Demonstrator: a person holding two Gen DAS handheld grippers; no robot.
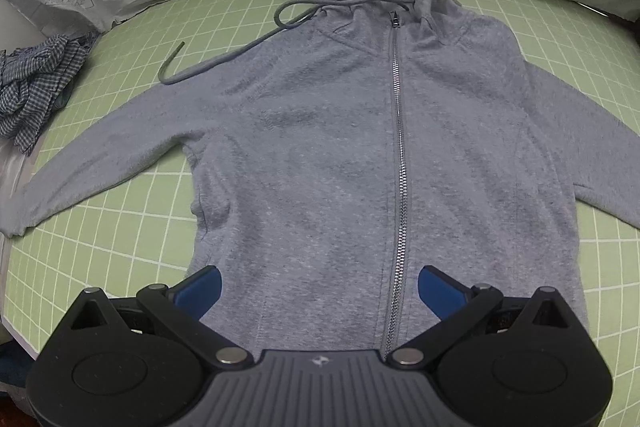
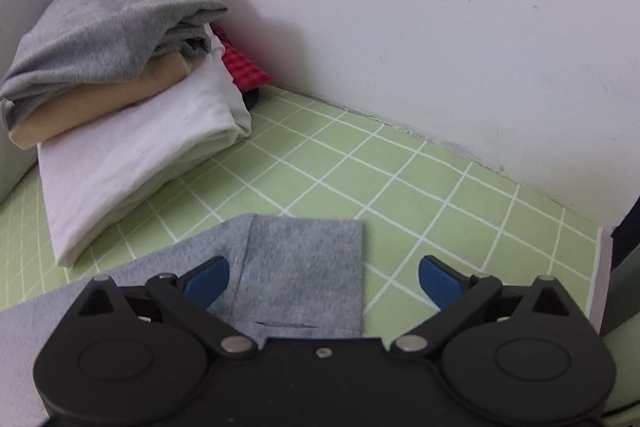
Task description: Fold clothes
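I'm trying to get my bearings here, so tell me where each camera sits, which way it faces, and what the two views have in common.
Left wrist: on the left gripper, above the gray zip hoodie's hem, facing up its zipper to the hood; only its open blue fingers show.
Right wrist: on the right gripper, over the sleeve cuff, facing the wall corner and folded stack; open fingers only.
Shared: the hoodie's gray fabric and the green grid mat.
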